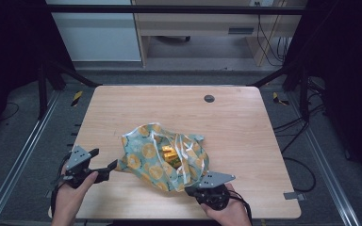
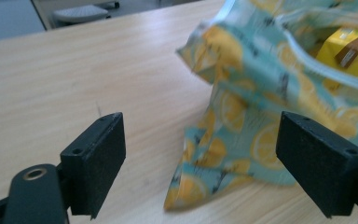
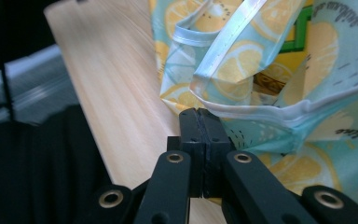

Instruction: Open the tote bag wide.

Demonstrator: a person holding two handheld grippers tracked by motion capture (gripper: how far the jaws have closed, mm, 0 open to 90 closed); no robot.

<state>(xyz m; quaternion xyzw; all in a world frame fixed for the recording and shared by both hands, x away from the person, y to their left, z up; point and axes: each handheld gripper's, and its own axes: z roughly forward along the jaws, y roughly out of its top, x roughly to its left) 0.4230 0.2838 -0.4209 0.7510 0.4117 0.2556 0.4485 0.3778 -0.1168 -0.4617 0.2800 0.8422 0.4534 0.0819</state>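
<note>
The left tongs (image 1: 107, 170) sit near the front left of the wooden table (image 1: 245, 122), held in the person's left hand (image 1: 73, 190); in the left gripper view their jaws stand wide apart, released, with the bag's left corner lying on the table between them and touching neither; the lemon-print bag (image 1: 162, 157) rests near the middle of the table, towards the front, crumpled and open at the top; a yellow box (image 1: 170, 154) shows inside its mouth; a small dark round fitting (image 1: 209, 98) sits in the table farther back; the right tongs (image 1: 192, 190), held in the right hand (image 1: 228, 212) at the front edge, are clenched tight at the bag's near right side; the right gripper view shows their jaws pressed together just below the bag's white-trimmed rim (image 3: 261, 109), though whether fabric is pinched between them I cannot tell.
</note>
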